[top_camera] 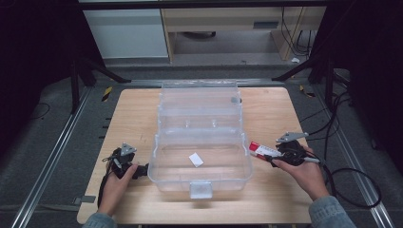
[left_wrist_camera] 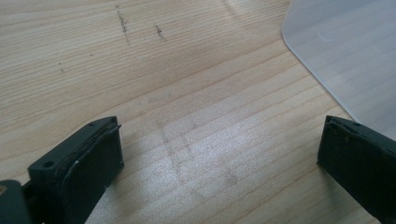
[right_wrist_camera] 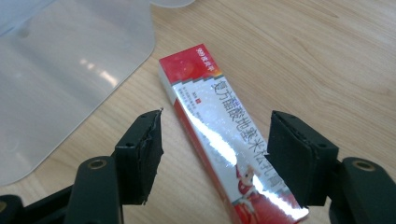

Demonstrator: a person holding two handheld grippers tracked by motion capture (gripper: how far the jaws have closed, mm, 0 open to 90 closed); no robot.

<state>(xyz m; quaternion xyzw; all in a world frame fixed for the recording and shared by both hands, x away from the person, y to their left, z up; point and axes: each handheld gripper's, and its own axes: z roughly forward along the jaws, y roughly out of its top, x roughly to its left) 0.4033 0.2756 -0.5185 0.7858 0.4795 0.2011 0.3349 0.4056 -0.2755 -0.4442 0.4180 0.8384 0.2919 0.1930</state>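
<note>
I am holding the right hand-held gripper (right_wrist_camera: 215, 154) low over the pale wooden bench (right_wrist_camera: 327, 56), its jaws standing wide apart on either side of a long red-and-silver cardboard box printed with Chinese characters (right_wrist_camera: 224, 126). The pads are not touching the box; bare wood is showing on both sides. The near end of the box is running out of the bottom of the right gripper view, so I cannot read its full print. In the high view the box (top_camera: 262, 150) is lying flat just beside the right wall of the clear plastic hinged storage case (top_camera: 199, 142), which is standing open mid-bench with a small white slip (top_camera: 196, 159) inside.

My left hand-held gripper (left_wrist_camera: 219, 154) is also spread wide, gripping nothing, over bare wood. A frosted corner of the case (left_wrist_camera: 345, 46) is entering its view at upper right, too blurred to make out detail.
</note>
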